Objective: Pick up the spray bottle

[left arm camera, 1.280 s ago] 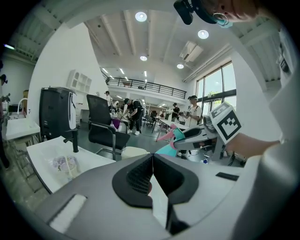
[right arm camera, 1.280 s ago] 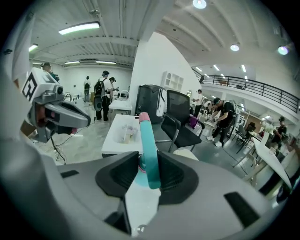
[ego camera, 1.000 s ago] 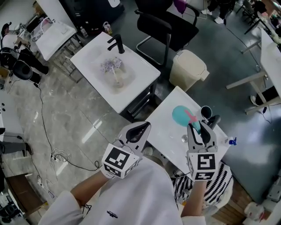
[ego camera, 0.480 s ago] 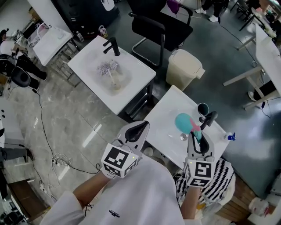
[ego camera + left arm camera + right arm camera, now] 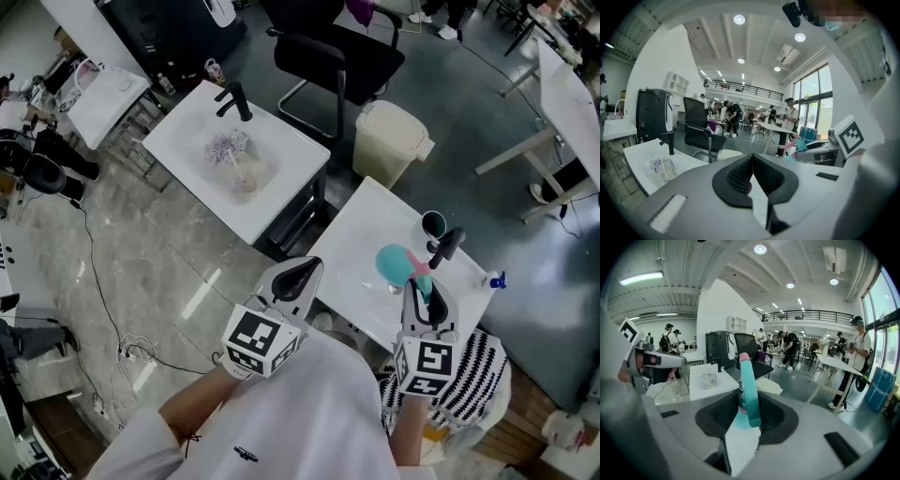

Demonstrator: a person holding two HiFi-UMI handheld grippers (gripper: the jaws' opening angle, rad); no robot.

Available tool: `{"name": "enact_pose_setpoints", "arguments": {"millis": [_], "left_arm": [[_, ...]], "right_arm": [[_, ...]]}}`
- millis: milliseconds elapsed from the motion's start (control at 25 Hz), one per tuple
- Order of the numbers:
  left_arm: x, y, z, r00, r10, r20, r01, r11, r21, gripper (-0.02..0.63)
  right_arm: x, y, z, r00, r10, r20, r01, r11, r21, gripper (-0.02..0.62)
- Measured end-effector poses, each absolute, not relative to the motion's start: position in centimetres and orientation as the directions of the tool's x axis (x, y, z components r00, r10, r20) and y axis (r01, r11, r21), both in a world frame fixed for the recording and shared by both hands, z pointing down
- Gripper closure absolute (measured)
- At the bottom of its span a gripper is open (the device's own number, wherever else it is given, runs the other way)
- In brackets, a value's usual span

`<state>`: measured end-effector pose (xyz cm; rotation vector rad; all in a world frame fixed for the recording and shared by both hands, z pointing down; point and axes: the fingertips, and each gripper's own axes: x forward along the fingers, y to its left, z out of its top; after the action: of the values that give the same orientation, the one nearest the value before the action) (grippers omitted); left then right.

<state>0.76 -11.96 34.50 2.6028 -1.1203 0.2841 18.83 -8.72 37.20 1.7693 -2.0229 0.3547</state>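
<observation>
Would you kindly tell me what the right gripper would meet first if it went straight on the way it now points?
The teal spray bottle: its neck stands between the right gripper's open jaws, so going on would probably push straight into it.

On the near table (image 5: pixel 356 251) lies the spray bottle (image 5: pixel 396 263), with the cup (image 5: pixel 433 225) and tap (image 5: pixel 447 246) just behind it. The bin (image 5: pixel 391 141) stands beyond that table; the sink table (image 5: pixel 183 131) further left, chair (image 5: pixel 328 56) behind it.
</observation>
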Motion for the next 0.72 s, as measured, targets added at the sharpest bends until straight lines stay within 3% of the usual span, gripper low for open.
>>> {"name": "enact_pose_setpoints", "arguments": {"millis": [720], "left_arm": [[0.79,-11.14,34.82,0.682,-0.668,0.298,-0.728,-0.660,0.187,0.600]], "right_arm": [[18.51,-8.13,37.00,-0.085,-0.886,0.456,-0.987,0.137,0.081,0.482]]}}
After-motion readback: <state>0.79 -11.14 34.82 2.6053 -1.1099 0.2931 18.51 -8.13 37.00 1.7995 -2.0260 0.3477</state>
